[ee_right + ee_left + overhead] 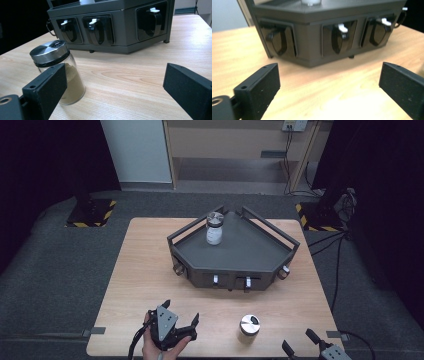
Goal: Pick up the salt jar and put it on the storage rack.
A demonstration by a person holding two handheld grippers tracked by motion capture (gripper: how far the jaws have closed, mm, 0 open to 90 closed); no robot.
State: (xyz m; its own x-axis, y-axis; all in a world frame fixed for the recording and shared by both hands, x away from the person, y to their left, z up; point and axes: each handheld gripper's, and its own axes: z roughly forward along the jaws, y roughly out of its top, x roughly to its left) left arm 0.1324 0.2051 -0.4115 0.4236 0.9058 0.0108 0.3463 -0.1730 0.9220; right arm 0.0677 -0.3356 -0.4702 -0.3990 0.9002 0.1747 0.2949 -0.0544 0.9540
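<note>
Looks like a lab or test room: black curtains (40, 155) around a bare wooden table (140, 270), hazard-striped stand bases (92, 212) on grey carpet, cables (340, 245) trailing beyond the jaws.

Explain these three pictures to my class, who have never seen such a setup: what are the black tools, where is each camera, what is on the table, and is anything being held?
A person stands at a wooden table with a hand-held two-jaw gripper in each hand. The high view looks down from above: the left gripper is near the bottom edge, the right gripper at the bottom right. The other two pictures come from cameras riding on each gripper, looking out between its black jaws. On the table stands a dark angular rack with a white-filled jar on top. A second jar, holding brown powder under a metal lid, stands on the table near the right gripper. Both grippers are open and hold nothing.
</note>
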